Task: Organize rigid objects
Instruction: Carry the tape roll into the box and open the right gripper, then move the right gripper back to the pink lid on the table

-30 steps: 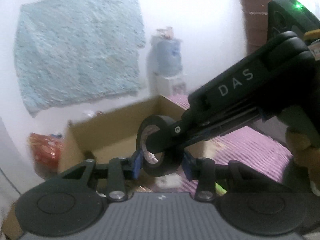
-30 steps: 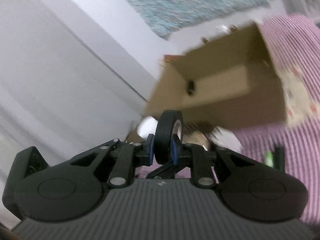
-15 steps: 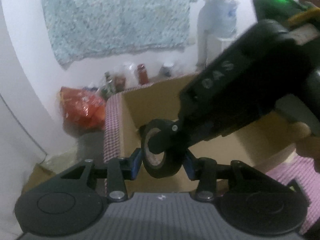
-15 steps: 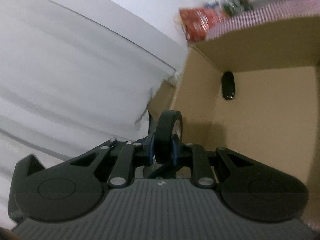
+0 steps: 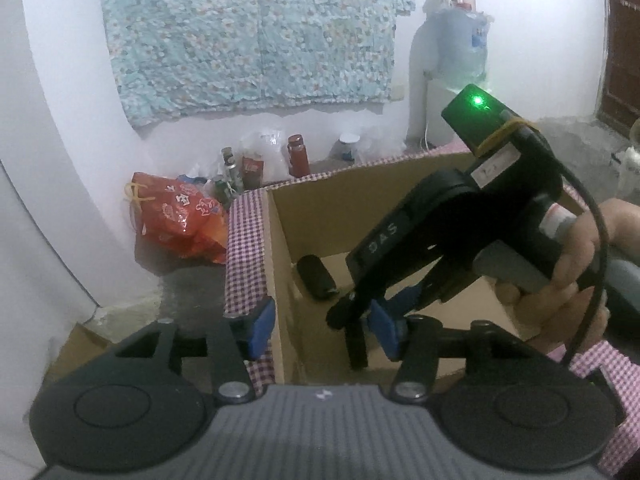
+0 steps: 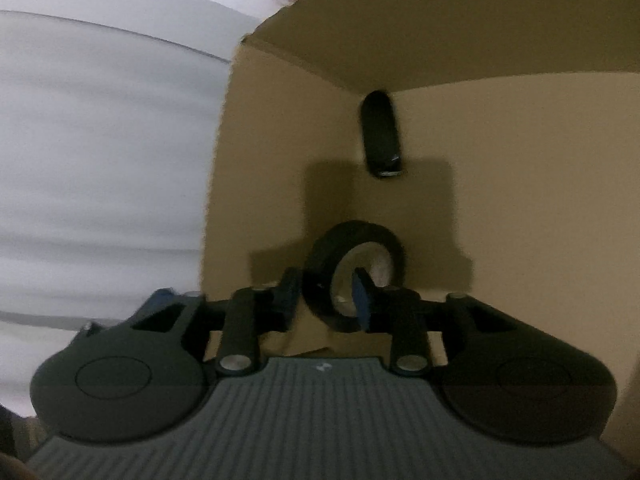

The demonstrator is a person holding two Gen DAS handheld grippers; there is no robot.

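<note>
R gripper (image 6: 326, 294) is reaching down into the box (image 6: 500, 208), jaws just been opening, now part-open & slack around the tape roll (image 6: 354, 274); roll is tilting between the pads, inside the box, w/ no firm pinch showing. A black remote (image 6: 380, 140) is lying further in, by the corner. L gripper (image 5: 324, 330) is hovering over the box edge, jaws just been opening too, mid-width, holding nothing. A hand (image 5: 576, 276) is gripping the R tool.
</note>
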